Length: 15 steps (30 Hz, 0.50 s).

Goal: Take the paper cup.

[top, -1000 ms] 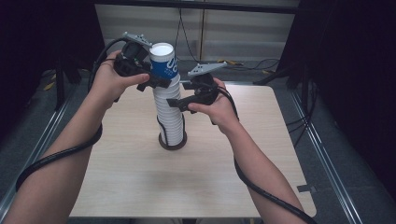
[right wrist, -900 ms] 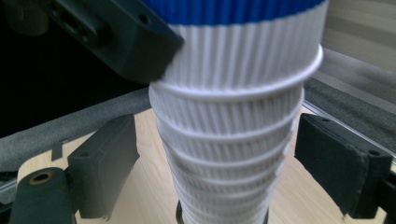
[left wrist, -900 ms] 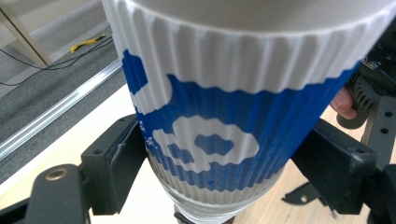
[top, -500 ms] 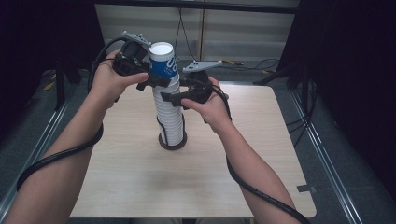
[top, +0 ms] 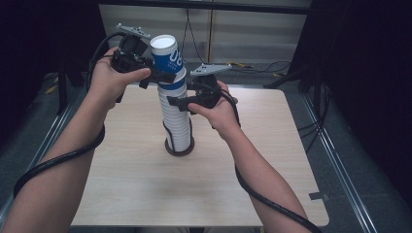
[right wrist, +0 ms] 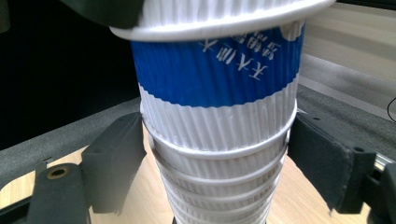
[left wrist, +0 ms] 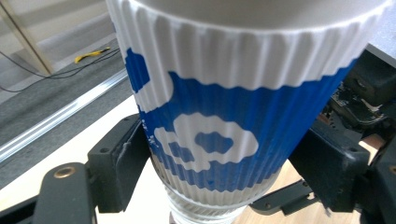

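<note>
A tall stack of ribbed white paper cups (top: 178, 121) stands on a dark round base (top: 180, 148) in the middle of the wooden table (top: 252, 174). The top cup (top: 167, 54) carries blue print and leans slightly left. My left gripper (top: 163, 74) is shut on that top cup (left wrist: 210, 116), one jaw pressed on each side, as the left gripper view (left wrist: 219, 172) shows. My right gripper (top: 176, 102) comes in from the right a little lower. In the right gripper view its jaws (right wrist: 217, 163) close on the stack (right wrist: 219, 144) just under the blue band.
Metal rails run along both sides of the table. Cables lie on the grey floor behind it, before a pale wall panel (top: 252, 34). The tabletop around the base is bare wood. A thick black cable trails from each gripper along the forearms.
My right gripper has moved left and slightly up, from beside the stack to around it. The left gripper has kept hold of the top cup in place.
</note>
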Each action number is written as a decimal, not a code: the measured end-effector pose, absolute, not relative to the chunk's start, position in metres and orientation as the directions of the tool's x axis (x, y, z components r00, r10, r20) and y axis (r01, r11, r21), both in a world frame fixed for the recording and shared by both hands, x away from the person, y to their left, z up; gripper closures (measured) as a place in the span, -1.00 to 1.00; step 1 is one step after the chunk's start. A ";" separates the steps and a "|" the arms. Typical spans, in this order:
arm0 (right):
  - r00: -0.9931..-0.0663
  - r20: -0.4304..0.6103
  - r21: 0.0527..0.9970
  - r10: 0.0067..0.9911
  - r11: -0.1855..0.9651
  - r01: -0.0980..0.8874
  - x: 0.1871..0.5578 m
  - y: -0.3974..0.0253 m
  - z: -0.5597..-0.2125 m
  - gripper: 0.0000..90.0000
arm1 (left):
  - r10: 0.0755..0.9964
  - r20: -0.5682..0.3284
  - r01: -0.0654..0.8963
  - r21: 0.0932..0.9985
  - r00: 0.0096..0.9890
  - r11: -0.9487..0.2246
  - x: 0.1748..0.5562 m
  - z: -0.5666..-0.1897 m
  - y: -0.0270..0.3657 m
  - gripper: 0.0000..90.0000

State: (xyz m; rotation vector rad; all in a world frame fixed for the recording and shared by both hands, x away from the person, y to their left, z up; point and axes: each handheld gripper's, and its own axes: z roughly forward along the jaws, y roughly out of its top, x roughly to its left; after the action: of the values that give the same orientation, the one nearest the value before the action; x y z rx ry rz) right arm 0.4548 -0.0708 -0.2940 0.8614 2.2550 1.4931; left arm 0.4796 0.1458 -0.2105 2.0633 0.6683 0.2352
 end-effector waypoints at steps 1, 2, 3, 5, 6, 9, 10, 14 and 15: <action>-0.774 0.075 0.907 0.628 0.279 0.314 0.455 -0.071 -0.294 -0.59 | 0.550 -0.088 0.369 0.828 0.830 -0.423 0.479 -0.210 0.146 -0.51; -0.775 0.075 0.907 0.628 0.280 0.314 0.455 -0.071 -0.294 -0.59 | 0.549 -0.090 0.368 0.829 0.831 -0.422 0.479 -0.209 0.146 -0.51; -0.775 0.075 0.907 0.628 0.280 0.315 0.455 -0.071 -0.294 -0.59 | 0.550 -0.088 0.365 0.832 0.830 -0.418 0.479 -0.207 0.147 -0.51; -0.775 0.074 0.907 0.627 0.281 0.313 0.455 -0.071 -0.294 -0.59 | 0.554 -0.082 0.361 0.835 0.828 -0.416 0.478 -0.206 0.147 -0.51; -0.776 0.072 0.908 0.627 0.281 0.311 0.455 -0.071 -0.294 -0.59 | 0.555 -0.078 0.357 0.836 0.828 -0.416 0.477 -0.205 0.147 -0.51; -0.780 0.070 0.910 0.622 0.280 0.305 0.455 -0.072 -0.295 -0.59 | 0.562 -0.077 0.354 0.844 0.823 -0.403 0.476 -0.201 0.150 -0.51; -0.779 0.073 0.910 0.622 0.278 0.307 0.455 -0.072 -0.295 -0.58 | 0.562 -0.077 0.354 0.844 0.824 -0.403 0.476 -0.200 0.150 -0.51; -0.779 0.066 0.909 0.624 0.284 0.305 0.454 -0.072 -0.294 -0.58 | 0.566 -0.082 0.351 0.853 0.820 -0.385 0.474 -0.197 0.152 -0.51; -0.780 0.066 0.910 0.622 0.284 0.303 0.454 -0.072 -0.295 -0.57 | 0.567 -0.079 0.347 0.856 0.820 -0.382 0.474 -0.197 0.152 -0.51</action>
State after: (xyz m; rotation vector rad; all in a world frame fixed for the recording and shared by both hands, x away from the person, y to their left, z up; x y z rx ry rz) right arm 0.4543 -0.0722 -0.2948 0.8434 2.2557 1.4943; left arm 0.4736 0.1524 -0.1965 2.0078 0.6772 0.2787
